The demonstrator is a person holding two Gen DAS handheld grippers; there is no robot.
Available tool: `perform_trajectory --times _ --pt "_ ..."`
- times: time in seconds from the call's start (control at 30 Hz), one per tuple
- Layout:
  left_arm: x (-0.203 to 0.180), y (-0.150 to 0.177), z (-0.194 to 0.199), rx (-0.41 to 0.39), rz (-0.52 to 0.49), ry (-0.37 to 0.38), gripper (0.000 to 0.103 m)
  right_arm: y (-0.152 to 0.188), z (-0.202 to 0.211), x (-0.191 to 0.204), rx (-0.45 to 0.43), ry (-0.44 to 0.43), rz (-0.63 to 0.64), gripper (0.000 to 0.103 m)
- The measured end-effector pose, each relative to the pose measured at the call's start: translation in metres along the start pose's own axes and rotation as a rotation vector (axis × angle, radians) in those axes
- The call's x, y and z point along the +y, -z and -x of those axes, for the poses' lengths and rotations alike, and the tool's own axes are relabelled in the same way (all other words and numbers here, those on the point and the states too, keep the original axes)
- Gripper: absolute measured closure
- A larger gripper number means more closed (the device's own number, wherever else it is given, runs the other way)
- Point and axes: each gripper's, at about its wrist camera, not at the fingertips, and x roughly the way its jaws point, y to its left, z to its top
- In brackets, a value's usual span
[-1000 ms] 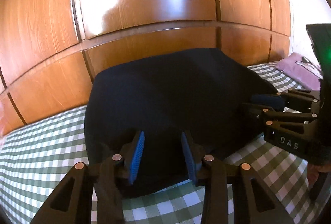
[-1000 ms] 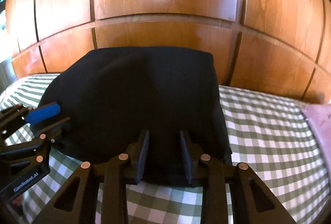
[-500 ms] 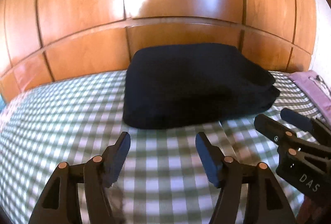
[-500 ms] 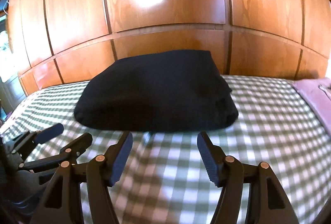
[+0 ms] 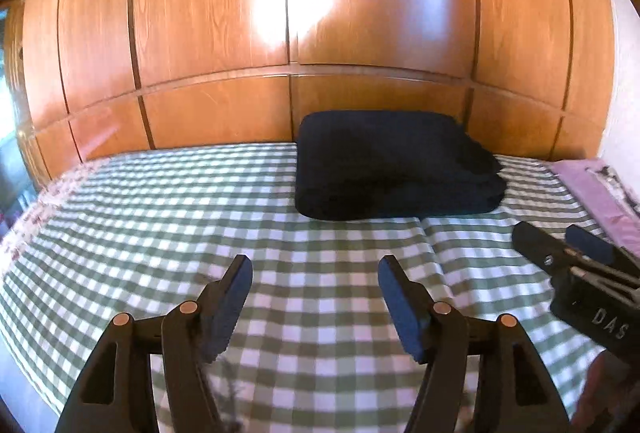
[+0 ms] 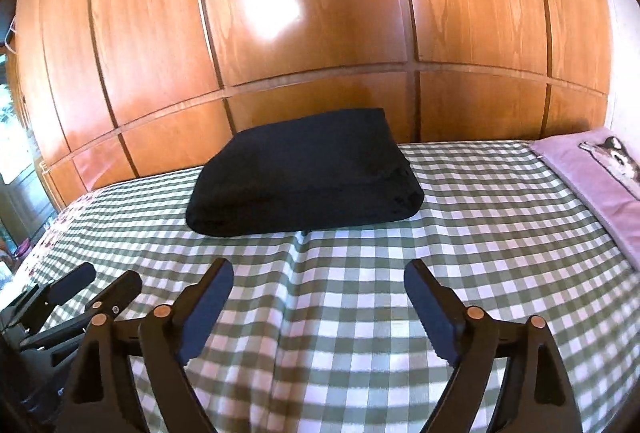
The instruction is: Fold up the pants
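Observation:
The dark navy pants [image 5: 394, 167] lie folded into a thick rectangle at the far side of the bed, close to the wooden wall; in the right wrist view the pants [image 6: 308, 171] sit centre frame. My left gripper [image 5: 316, 269] hovers open over bare checked sheet, well short of the pants. My right gripper [image 6: 318, 273] is also back from them, its jaws still opening with nothing between them. Each gripper shows in the other's view: the right gripper [image 5: 560, 239] at the right edge, the left gripper [image 6: 108, 279] at the lower left.
A green and white checked sheet [image 5: 200, 217] covers the bed. A wooden panelled wall [image 5: 288, 33] rises right behind the pants. A purple pillow [image 6: 592, 177] with an animal print lies at the right. A crease in the sheet [image 6: 294, 257] runs toward me.
Both grippers let go of the pants, opened and drew back toward me and a little upward. The folded pants now lie alone, smaller and farther off in both views.

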Motion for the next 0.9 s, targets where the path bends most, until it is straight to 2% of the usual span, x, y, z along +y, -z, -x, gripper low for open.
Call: perform_trajectory --times 0.13,0.23,0.43,0.7,0.9 --pt "0.006 0.003 0.014 0.021 0.049 0.044 0.037 0.003 0.018 0.007 -0.011 0.018 0.036 0.009" --pt "0.007 0.005 0.024 0.007 0.062 0.043 0.037 0.005 0.030 0.011 -0.024 0.036 0.050 0.003" --pt "0.004 0.005 0.037 -0.038 0.034 -0.007 0.037 0.005 0.036 0.019 -0.032 0.097 0.082 0.001" --pt "0.003 0.002 0.039 -0.007 0.039 0.007 0.037 0.004 0.037 0.014 -0.018 0.134 0.070 0.001" --pt "0.003 0.001 0.042 -0.017 0.042 0.001 0.037 0.002 0.039 0.011 -0.023 0.131 0.057 0.001"
